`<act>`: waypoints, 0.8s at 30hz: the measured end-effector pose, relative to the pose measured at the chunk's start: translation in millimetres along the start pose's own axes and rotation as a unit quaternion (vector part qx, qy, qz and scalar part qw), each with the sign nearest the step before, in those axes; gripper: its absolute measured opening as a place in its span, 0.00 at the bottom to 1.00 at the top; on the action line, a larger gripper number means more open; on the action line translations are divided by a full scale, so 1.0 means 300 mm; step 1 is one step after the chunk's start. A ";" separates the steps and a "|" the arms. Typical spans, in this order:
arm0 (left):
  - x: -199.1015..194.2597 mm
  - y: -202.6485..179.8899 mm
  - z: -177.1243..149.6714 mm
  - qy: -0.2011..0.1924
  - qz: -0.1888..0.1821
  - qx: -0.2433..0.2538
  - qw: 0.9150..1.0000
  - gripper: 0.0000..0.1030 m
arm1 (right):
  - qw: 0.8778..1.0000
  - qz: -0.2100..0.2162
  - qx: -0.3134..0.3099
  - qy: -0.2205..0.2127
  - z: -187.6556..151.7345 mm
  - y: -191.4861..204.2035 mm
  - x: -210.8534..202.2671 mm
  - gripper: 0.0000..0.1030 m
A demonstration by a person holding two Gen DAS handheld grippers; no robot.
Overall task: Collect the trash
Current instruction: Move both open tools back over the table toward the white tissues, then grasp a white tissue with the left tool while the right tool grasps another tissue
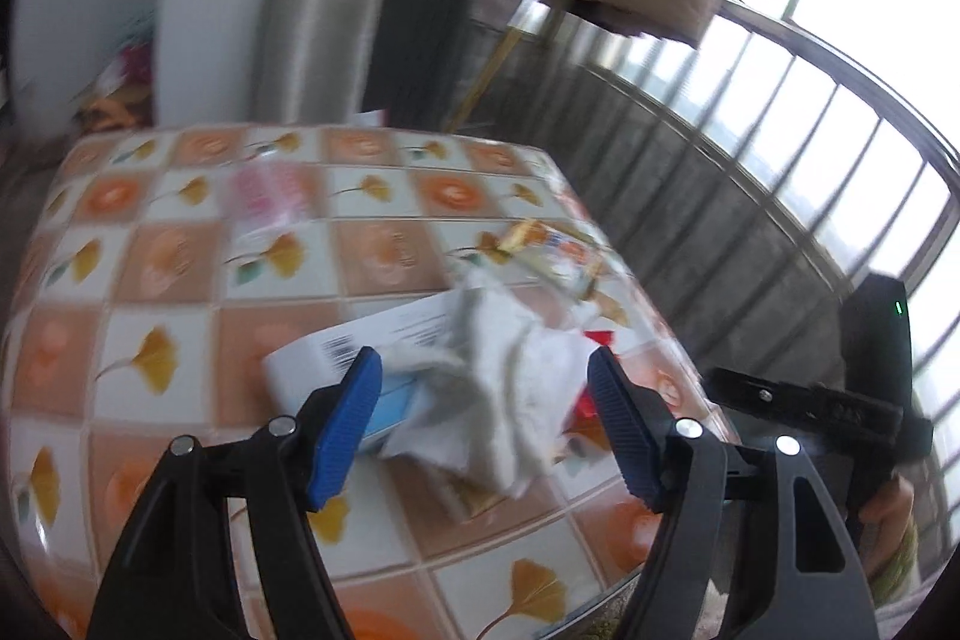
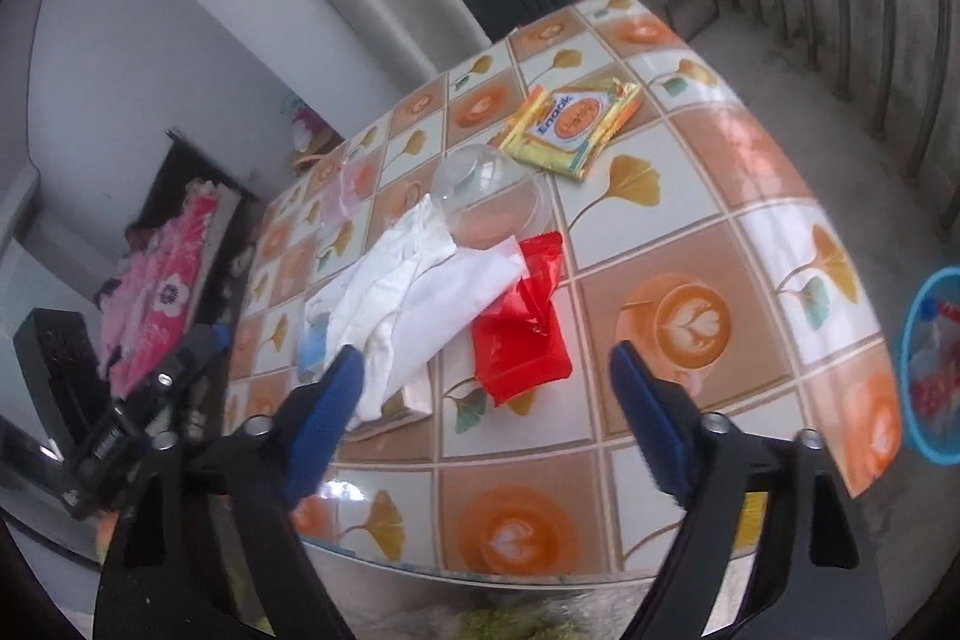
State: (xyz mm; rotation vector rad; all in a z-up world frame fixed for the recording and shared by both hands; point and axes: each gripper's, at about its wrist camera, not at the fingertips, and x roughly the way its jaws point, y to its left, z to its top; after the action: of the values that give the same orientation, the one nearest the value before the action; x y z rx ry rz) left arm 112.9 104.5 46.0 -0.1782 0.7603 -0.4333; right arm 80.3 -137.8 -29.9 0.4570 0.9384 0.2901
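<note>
Red wrapper (image 2: 521, 322): is lying untouched near the middle of the table (image 2: 750, 172), its corner tucked under the crumpled white tissue (image 2: 414, 298).
Tissue and box: the tissue is lying draped over a white box with a barcode (image 1: 336, 352), toward the table's near edge in the left wrist view.
Yellow snack packet (image 2: 570, 124): is resting toward the far corner, well apart from the pile.
Clear plastic dome lid (image 2: 489, 199): is sitting between the packet and the tissue, touching the tissue's far end.
Pink packet (image 1: 270, 199): is lying blurred near the far edge; what it is cannot be told.
Blue basket (image 2: 933, 364): is standing on the floor beyond the table's right edge; red-and-white litter is already showing inside, though it is too blurred to name.
Progress: judged early to middle; some trash is being held in the basket, most is being left on the table.
Left gripper (image 1: 483, 418): is being held spread, framing the tissue without pinching it.
Right gripper (image 2: 480, 418): is being held spread above the near edge, nothing pinched.
</note>
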 end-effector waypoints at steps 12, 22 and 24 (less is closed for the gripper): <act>0.307 -0.091 0.029 0.081 0.038 0.106 0.990 0.57 | 0.988 0.103 0.100 0.052 0.044 -0.071 0.066 0.38; 0.349 -0.036 0.014 0.096 0.045 0.092 0.990 0.34 | 0.975 0.135 0.146 0.103 0.073 -0.049 0.209 0.29; 0.346 -0.026 0.016 0.096 0.039 0.084 0.991 0.31 | 0.971 0.137 0.162 0.112 0.064 -0.060 0.239 0.30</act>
State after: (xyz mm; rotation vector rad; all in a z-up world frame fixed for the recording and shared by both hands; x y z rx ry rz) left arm 180.5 51.7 -13.2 0.0517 0.9112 -0.4424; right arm 137.3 -127.2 -79.6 0.8726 1.1501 0.4470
